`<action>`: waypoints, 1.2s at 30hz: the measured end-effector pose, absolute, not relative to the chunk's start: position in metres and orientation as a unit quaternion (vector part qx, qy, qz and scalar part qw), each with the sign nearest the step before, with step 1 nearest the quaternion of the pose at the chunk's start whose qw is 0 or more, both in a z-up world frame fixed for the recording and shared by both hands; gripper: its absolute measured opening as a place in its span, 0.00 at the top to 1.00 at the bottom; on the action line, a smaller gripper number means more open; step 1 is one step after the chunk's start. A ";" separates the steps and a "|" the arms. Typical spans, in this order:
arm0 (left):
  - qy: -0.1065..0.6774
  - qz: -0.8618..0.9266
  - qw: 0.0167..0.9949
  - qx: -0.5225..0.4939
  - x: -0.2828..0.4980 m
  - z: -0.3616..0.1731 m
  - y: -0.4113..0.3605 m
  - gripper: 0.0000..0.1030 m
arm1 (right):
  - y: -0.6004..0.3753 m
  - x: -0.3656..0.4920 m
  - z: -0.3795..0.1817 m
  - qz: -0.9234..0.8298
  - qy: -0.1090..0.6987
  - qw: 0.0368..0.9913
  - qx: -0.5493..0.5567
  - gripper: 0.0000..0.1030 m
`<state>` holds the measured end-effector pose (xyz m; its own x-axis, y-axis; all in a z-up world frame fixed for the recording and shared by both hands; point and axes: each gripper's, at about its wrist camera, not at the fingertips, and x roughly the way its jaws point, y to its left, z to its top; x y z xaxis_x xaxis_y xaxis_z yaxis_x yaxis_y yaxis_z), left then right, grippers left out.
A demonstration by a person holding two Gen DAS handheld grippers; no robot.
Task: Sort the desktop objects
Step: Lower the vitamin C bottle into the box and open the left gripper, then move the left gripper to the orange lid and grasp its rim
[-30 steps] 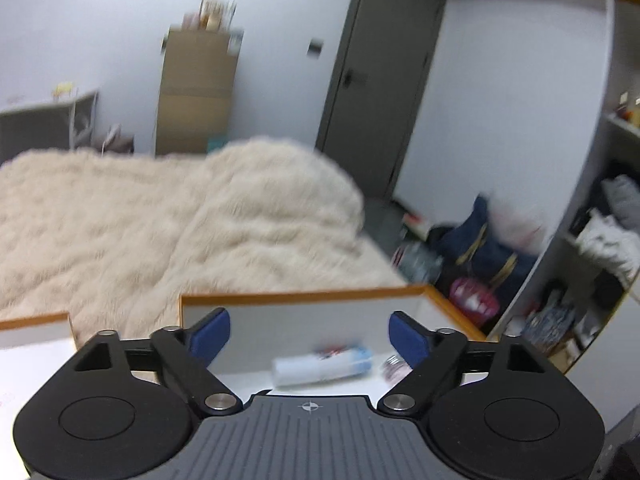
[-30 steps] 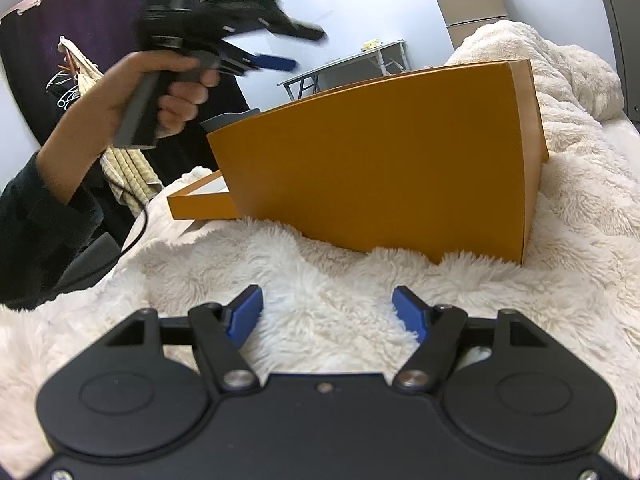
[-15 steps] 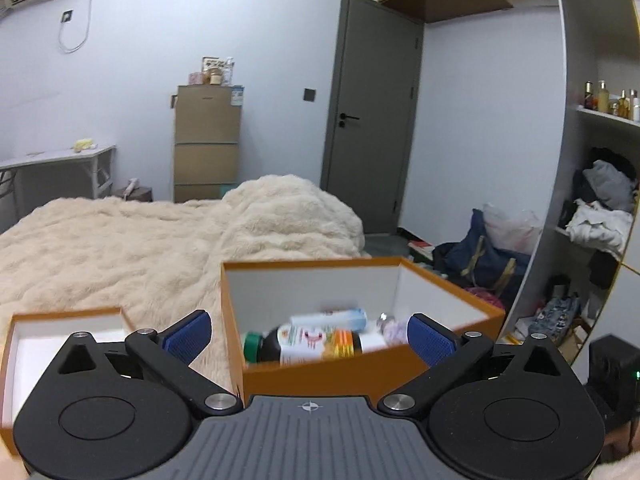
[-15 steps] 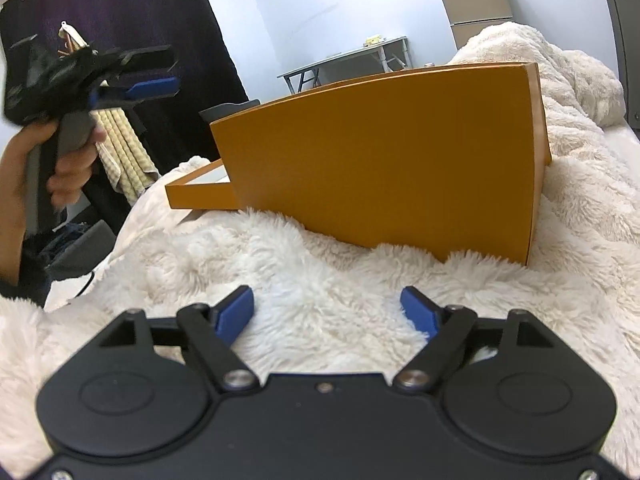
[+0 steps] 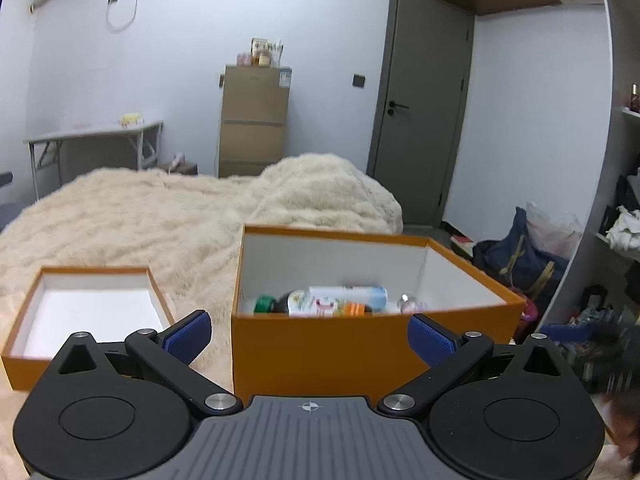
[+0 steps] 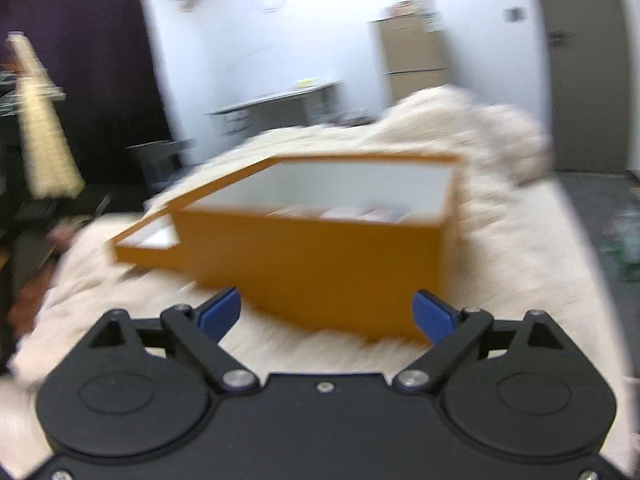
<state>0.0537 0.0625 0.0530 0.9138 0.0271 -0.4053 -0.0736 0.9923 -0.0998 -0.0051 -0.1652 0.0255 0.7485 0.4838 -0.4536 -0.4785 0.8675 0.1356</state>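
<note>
— Where are the things to sort?

— In the deep orange cardboard box [image 5: 372, 344] at centre frame on the fluffy cream bed cover [image 5: 160, 216]: a white bottle [image 5: 348, 294], a green-capped dark bottle [image 5: 266, 304]. The shallow orange lid [image 5: 86, 312] sits lower left, apparently holding nothing.

— And your fingers?

— Both spread wide, holding nothing: left gripper [image 5: 308, 334], right gripper [image 6: 326, 312]. I'd come in from above, over the box wall, and pinch one bottle across its width. The right view is blurred, so I'd steady first.
</note>
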 end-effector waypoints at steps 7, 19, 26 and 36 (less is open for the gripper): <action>0.200 0.050 0.976 -0.067 0.069 0.067 0.073 0.00 | -0.138 0.008 0.096 0.233 0.237 0.942 -0.042 0.00; 0.176 0.072 0.981 -0.026 0.054 0.053 0.076 0.00 | -0.080 -0.002 0.063 0.285 0.276 0.911 -0.108 0.03; 0.152 0.101 0.983 0.035 0.044 0.058 0.121 0.00 | -0.088 -0.009 0.048 0.301 0.273 0.911 -0.070 0.00; 0.157 0.193 0.929 0.275 0.048 -0.005 0.184 0.00 | -0.096 -0.017 -0.020 0.379 0.395 0.837 0.013 0.00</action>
<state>0.0477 0.1836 -0.0051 0.8761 0.4446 -0.1862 -0.2712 0.7741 0.5720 -0.0168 -0.0956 -0.0200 0.4006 0.6441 -0.6517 -0.6238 0.7127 0.3208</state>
